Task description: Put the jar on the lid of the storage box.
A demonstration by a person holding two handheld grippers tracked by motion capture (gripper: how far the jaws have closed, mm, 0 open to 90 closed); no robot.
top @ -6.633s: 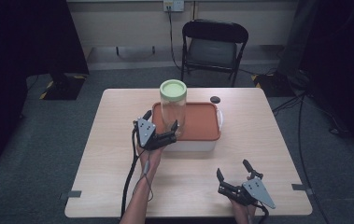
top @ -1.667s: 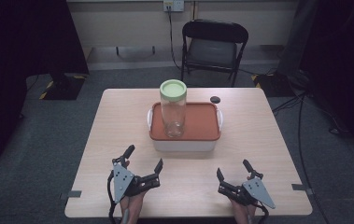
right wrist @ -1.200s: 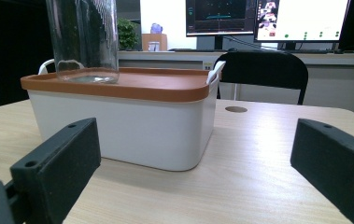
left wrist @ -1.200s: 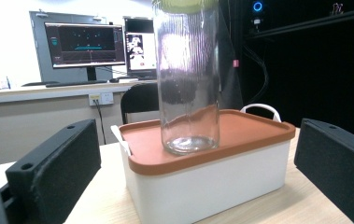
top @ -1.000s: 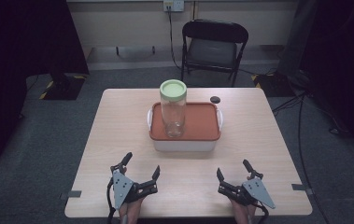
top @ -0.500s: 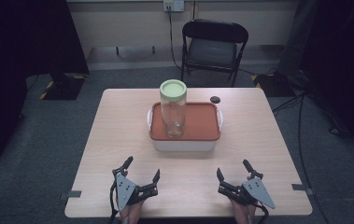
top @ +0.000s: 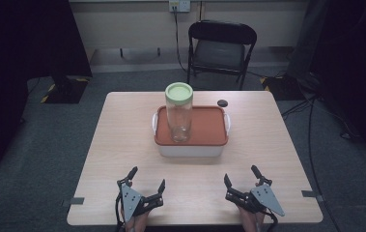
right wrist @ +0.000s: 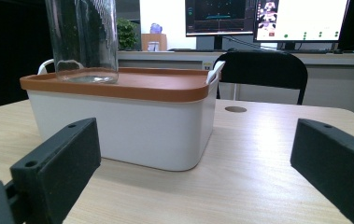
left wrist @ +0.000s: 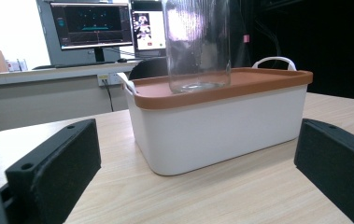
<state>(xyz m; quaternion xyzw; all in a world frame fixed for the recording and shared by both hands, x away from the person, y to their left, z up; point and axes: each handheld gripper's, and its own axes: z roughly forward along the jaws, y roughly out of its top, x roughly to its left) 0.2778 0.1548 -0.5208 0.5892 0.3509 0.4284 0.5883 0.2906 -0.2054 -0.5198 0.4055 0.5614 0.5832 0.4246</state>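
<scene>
A clear glass jar [top: 179,113] with a pale green lid stands upright on the orange lid of a white box [top: 191,145] at the table's middle. In the left gripper view the jar [left wrist: 198,44] rises off the box [left wrist: 221,128]; in the right gripper view the jar [right wrist: 82,39] stands at the left end of the box [right wrist: 118,123]. My left gripper [top: 146,181] rests open near the front edge, left of centre. My right gripper [top: 242,177] rests open at the front right. Nothing lies between either pair of jaws.
A small dark disc [top: 222,102] lies on the table behind the box; it is also in the right gripper view as a disc [right wrist: 236,109]. A black folding chair [top: 221,46] stands beyond the far edge. Bare tabletop [top: 122,135] lies on both sides of the box.
My left gripper has let go of the jar, left standing on the box lid, and drawn back to the front edge. Over the last second it barely shifted. The right gripper stayed still.
</scene>
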